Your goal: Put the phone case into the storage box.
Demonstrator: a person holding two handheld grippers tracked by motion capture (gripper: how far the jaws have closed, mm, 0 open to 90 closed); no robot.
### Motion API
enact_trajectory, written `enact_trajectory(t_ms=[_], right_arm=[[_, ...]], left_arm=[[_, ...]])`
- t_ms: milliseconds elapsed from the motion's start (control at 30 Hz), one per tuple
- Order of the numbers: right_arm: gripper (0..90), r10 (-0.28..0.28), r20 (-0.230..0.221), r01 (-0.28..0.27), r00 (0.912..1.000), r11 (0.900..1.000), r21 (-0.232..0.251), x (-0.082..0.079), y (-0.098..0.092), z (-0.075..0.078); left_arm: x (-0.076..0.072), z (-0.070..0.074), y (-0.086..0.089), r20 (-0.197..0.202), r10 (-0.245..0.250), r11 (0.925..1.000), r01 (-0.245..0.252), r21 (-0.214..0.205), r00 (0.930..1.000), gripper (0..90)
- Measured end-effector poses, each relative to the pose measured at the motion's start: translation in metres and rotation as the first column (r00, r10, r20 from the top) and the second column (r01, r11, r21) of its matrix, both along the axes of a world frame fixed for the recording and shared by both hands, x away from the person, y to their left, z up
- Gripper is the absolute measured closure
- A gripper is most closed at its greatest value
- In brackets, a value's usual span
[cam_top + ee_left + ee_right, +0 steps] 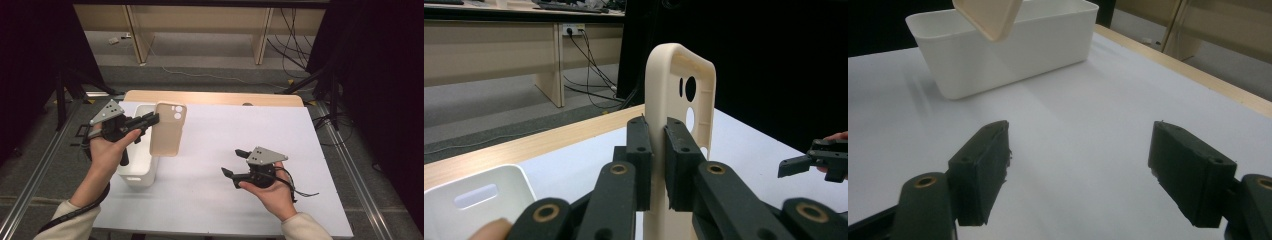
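Phone case (168,129) pinched edge-on in left gripper (152,119) jaws, upright at 3 o'clock of bin (131,173), likely for drop-in; right gripper (234,162) jaws spread, idle.

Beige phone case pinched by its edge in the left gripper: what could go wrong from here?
1. The left gripper clamps the beige plastic phone case only along one thin side wall, so it may pivot or slip.
2. The case hangs beside the white plastic bin, not over it; a drop would probably land on the white table.
3. The right gripper rests open, apart, unable to catch it.
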State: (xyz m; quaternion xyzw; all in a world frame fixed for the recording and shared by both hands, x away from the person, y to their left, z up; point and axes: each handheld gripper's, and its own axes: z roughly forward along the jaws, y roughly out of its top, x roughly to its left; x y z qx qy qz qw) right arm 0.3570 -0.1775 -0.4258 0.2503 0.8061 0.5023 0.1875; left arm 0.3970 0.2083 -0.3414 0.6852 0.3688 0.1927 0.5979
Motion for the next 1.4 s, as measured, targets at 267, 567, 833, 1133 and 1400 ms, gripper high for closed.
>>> enact_trajectory(t_ms=[267,567,833,1133,1400], right_arm=[[25.9,-0.013,0.012,0.012,0.9998,0.9997,0.019,0.0,0.0,-0.001],[25.9,-0.007,0.004,0.007,1.0,0.9999,0.01,0.001,-0.001,-0.001],[26.0,-0.005,-0.001,0.005,1.0,0.9999,0.012,0.001,-0.001,-0.001],[26.1,-0.008,-0.006,0.008,1.0,0.9998,0.016,0.001,0.0,-0.003],[26.2,-0.016,-0.012,0.016,0.9998,0.9997,0.019,0.001,-0.001,-0.003]], left_arm=[[0.001,0.003,0.005,0.006,0.011,0.9999,-0.011,-0.004,0.9999,82.4],[0.002,0.005,0.01,0.011,0.021,0.9998,-0.021,-0.005,0.9997,82.5],[0.004,0.007,0.014,0.016,0.027,0.9996,-0.027,-0.004,0.9995,82.4],[0.008,0.012,0.024,0.027,0.033,0.9993,-0.033,-0.017,0.9991,82.5],[0.011,0.013,0.03,0.026,0.041,0.9988,-0.041,-0.026,0.9988,82.4]])
